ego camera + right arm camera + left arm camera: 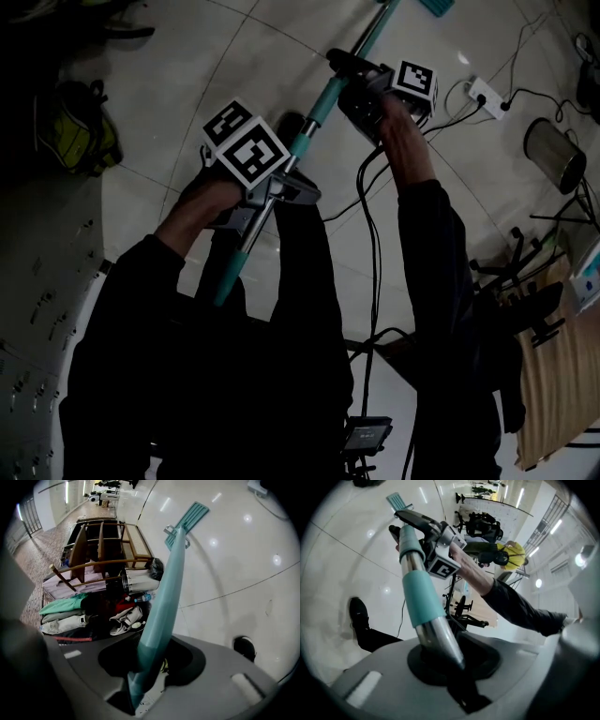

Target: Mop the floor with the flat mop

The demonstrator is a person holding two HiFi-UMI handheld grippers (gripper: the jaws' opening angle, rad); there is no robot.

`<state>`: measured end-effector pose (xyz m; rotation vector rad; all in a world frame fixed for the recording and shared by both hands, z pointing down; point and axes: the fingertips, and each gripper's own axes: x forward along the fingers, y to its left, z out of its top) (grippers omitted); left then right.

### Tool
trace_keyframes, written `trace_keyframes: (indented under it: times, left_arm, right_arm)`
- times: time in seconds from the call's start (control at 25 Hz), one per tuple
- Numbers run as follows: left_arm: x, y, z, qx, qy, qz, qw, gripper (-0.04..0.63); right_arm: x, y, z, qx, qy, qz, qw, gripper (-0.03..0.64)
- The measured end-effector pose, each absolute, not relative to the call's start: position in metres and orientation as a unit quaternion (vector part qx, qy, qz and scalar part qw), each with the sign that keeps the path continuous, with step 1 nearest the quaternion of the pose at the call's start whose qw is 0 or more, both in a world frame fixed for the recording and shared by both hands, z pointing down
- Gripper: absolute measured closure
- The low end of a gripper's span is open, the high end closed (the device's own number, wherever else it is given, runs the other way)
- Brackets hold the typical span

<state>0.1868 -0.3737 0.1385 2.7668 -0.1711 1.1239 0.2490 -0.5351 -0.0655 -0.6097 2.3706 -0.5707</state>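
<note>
The flat mop's teal and silver handle [309,127] runs diagonally up across the head view to the teal mop head [437,6] at the top edge. My left gripper [265,199] is shut on the lower handle [423,603]. My right gripper [364,89] is shut on the handle higher up. In the right gripper view the teal handle [161,603] leads from the jaws to the flat mop head [190,517] lying on the glossy white floor [243,559]. The left gripper view shows the right gripper [423,523] further along the handle, with the mop head [397,500] beyond.
A white power strip [487,92] and black cables [373,234] lie on the floor at right, near a metal bin [551,155] and a wooden chair [562,375]. A yellow-green bag [80,127] sits at left. Wooden shelving [101,550], a steel bin [140,579] and clothes [70,613] stand beside the mop.
</note>
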Motion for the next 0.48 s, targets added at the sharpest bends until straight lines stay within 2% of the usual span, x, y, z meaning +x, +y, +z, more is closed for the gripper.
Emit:
trace_keyframes:
  times: [0.24, 0.48]
  left_arm:
    - [0.188, -0.356, 0.148, 0.932, -0.049, 0.350, 0.080, 0.532]
    - [0.137, -0.321, 0.203, 0.928, -0.049, 0.361, 0.074, 0.528]
  right_arm:
    - [0.248, -0.520, -0.055, -0.226, 0.893, -0.207, 0.331, 0.457]
    - [0.200, -0.485, 0.000, -0.220, 0.897, -0.203, 0.326, 0.457]
